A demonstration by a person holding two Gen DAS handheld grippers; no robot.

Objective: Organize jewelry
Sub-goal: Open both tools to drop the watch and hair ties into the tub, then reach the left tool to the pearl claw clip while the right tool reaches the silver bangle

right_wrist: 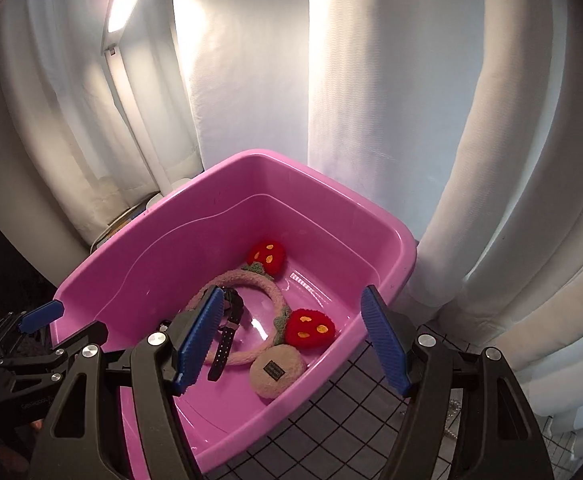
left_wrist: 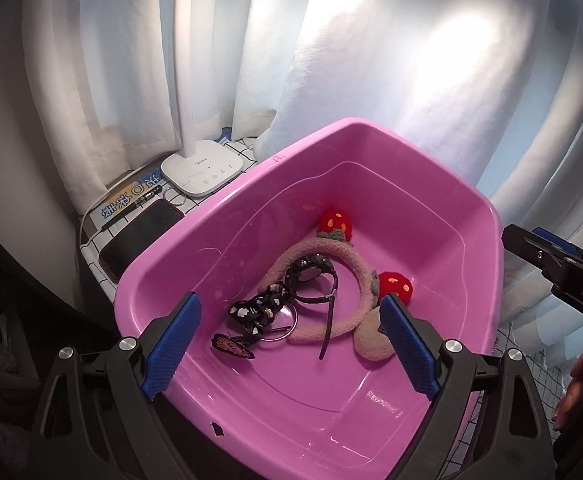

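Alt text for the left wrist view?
A pink plastic tub holds a fuzzy headband with red strawberry pom-poms, a black watch and a black patterned hair tie. The open left tool hovers above, empty.

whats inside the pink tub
In the pink tub: a fuzzy strawberry headband, black watch, patterned black hair tie, thin ring. Anything beneath them is hidden.

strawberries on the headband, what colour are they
Red with orange-yellow spots; the strawberries show best in the right wrist view.
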